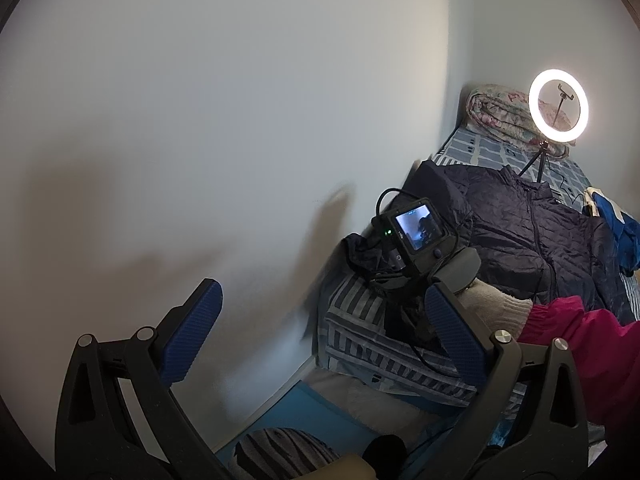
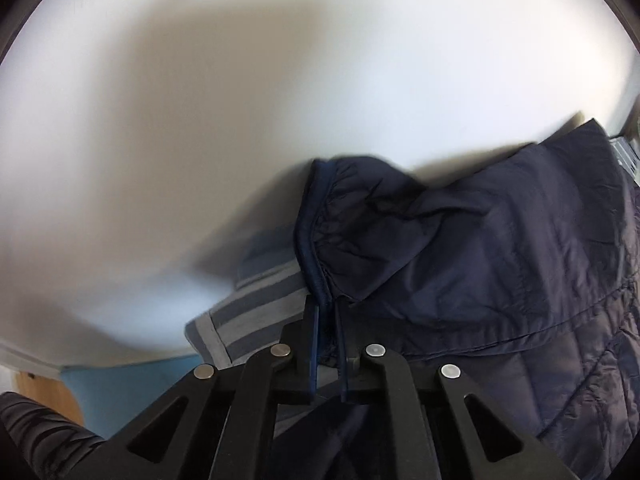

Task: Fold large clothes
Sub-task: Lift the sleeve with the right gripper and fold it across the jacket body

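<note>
A dark navy quilted jacket [image 1: 532,224] lies spread on the bed, zipper up, collar toward the ring light. My left gripper [image 1: 320,320] is open and empty, held above the near end of the bed, pointing past the wall. My right gripper [image 2: 326,312] is shut on the jacket's sleeve cuff [image 2: 312,248], holding its elastic edge between the blue pads; the sleeve [image 2: 460,240] bunches up against the white wall. In the left wrist view the right gripper's body and screen [image 1: 416,230] sit over that sleeve.
A lit ring light on a small tripod [image 1: 558,100] stands behind the jacket by a rolled floral quilt [image 1: 504,116]. A pink garment [image 1: 592,344] and a blue one [image 1: 620,232] lie at right. Striped bedding [image 1: 360,320] covers the bed. The white wall [image 1: 200,120] is close on the left.
</note>
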